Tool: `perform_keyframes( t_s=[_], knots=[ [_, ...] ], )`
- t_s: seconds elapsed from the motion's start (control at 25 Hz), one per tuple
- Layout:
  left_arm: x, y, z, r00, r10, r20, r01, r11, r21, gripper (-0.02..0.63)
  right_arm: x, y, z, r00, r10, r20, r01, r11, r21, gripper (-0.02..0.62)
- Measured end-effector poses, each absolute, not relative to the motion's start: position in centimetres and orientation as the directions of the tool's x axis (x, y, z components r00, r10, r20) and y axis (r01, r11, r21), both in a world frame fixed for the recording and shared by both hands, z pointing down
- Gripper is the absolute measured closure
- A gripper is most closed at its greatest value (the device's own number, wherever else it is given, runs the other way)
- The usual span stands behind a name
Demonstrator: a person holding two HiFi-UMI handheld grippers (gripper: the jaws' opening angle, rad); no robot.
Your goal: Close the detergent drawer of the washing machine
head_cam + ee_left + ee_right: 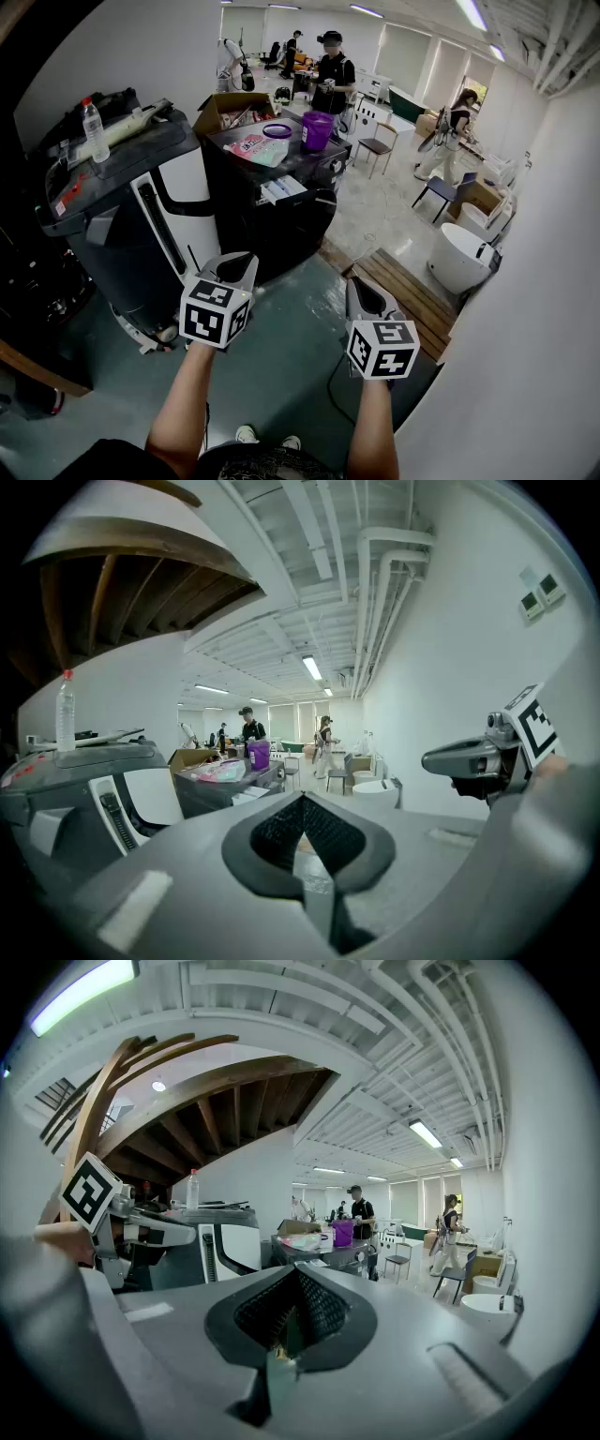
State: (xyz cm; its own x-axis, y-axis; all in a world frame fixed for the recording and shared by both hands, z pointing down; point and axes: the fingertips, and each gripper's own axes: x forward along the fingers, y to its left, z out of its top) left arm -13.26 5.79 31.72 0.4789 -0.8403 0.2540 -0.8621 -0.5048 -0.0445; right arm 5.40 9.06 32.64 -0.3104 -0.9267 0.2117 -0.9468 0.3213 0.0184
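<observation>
Both grippers hang in front of the washing machine [272, 225], well apart from it, so the task isn't under way yet. The left gripper [234, 262] has its jaws pressed together with nothing between them, and the right gripper [355, 281] is the same: tips meeting, empty.

The washing machine appears to be the dark unit across the floor. On its front, just under the top edge, a pale tray juts out. I take it to be the detergent drawer [281, 189], though it is small and its details are hard to make out. On top of the washing machine stand a purple bucket [317, 129] and a pink packet [255, 147]. Just to its left is a bulky grey-and-white unit [141, 216].

Closed jaws suit a push, but the risks lie in the approach. A push landing off-centre could skew the drawer in its slot and jam it. A gripper coming in too high could knock the packet or the bucket. The left arm could also clip the grey unit beside the washing machine.
</observation>
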Motion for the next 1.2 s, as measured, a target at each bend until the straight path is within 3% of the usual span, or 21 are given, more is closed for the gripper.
perform_keyframes(
  t_s=[0.44, 1.2],
  knots=[
    [-12.68, 6.01, 31.35, 0.486, -0.838, 0.248, -0.853, -0.516, -0.072, 0.606, 5.48, 9.20, 32.63, -0.299, -0.932, 0.204, -0.950, 0.311, 0.028, 0.571],
    [-13.00, 6.18, 31.17, 0.481, -0.843, 0.243, -0.856, -0.511, -0.080, 0.604, 4.82, 9.25, 33.46, -0.312, -0.924, 0.219, -0.945, 0.325, 0.025, 0.436]
  ],
)
